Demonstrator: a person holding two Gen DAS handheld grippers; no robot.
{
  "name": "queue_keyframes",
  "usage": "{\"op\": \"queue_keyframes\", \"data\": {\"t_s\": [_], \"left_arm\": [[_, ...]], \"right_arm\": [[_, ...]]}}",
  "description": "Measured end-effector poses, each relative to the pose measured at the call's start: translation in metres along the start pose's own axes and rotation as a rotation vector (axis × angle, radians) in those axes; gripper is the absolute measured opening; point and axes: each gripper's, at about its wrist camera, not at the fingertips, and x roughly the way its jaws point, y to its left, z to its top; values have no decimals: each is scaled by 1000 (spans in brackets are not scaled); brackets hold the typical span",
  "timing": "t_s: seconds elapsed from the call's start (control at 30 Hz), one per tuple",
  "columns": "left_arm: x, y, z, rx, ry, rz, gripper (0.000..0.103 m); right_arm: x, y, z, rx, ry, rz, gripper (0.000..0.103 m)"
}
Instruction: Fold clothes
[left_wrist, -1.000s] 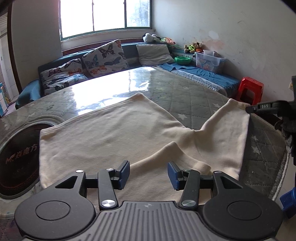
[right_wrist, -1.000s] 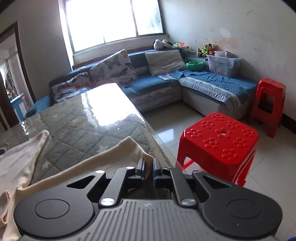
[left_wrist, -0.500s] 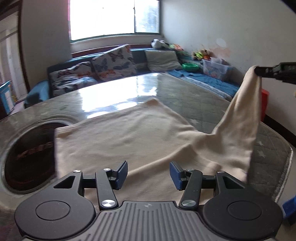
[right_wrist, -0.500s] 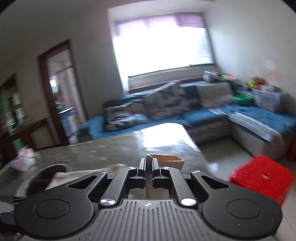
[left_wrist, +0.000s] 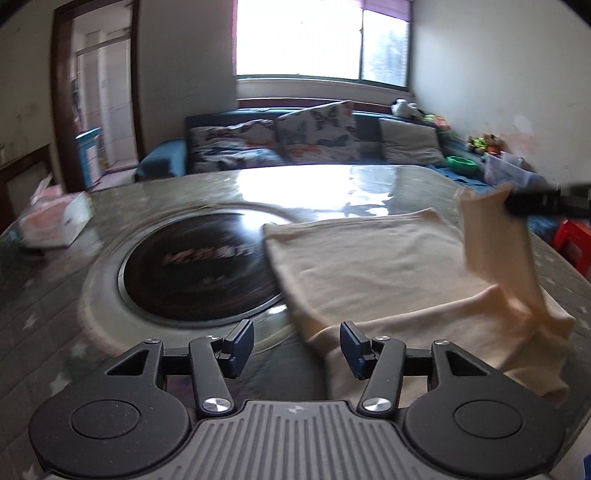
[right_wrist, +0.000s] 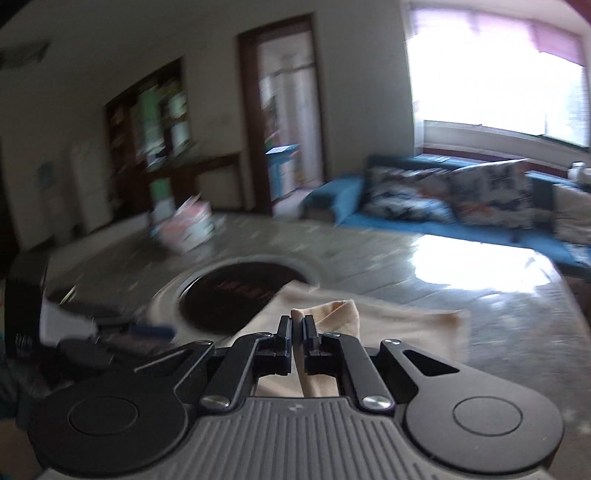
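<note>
My right tongs (right_wrist: 297, 323) are clenched on a corner of the cream garment (left_wrist: 369, 266), and since a second ago that corner has gone from lying at the table's right edge to hanging in the air over the cloth. In the left view the lifted flap (left_wrist: 495, 251) drapes from the dark tips at the right of frame down to the rest of the garment, which lies flat on the table (left_wrist: 55, 332) beside the round dark inset (left_wrist: 195, 269). I read this as the first fold under way: the corner is being carried across toward the opposite side.

My left tongs (left_wrist: 296, 343) are released, nothing between the blue pads (left_wrist: 240, 338); they now sit over the garment's near left edge, where earlier they were over its middle.

Both views are smeared by motion. The garment's near edge is cut off behind the tong bodies, so I cannot tell what kind of garment it is. A pinkish box (left_wrist: 55, 221) at the table's far left is too blurred to identify.
</note>
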Motion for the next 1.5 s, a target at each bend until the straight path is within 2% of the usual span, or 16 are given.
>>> {"op": "queue_keyframes", "data": {"t_s": [0.17,0.23,0.33,0.37,0.4,0.57,0.77,0.87,1.03,1.27,1.4,1.5], "left_arm": [[1,9,-5,-26,12,20,55],[1,8,-5,-25,12,20,55],[0,5,-4,-22,6,14,55],[-2,2,-2,-17,1,9,55],[-3,-1,-1,-9,-7,2,55],[-8,-24,2,43,-41,-70,53],[0,-60,2,122,-41,-191,36],[12,-75,0,156,-23,-230,34],[31,-78,-7,178,40,-208,31],[29,-74,5,156,21,-215,31],[40,-74,4,164,50,-195,31],[41,-67,2,162,67,-187,31]], "right_arm": [[26,39,-20,-52,107,109,5],[30,42,-26,-60,139,139,8],[21,37,-28,-52,140,158,15],[16,35,-27,-49,133,154,21],[11,33,-27,-50,126,142,22],[-13,-3,-36,-25,144,22,22],[-26,-49,-68,59,214,-111,22],[-24,-60,-80,77,236,-130,22],[-28,-68,-82,78,232,-139,22],[-21,-78,-62,69,179,-157,22],[2,-87,-68,77,216,-177,21],[1,-91,-70,78,212,-170,21]]}}
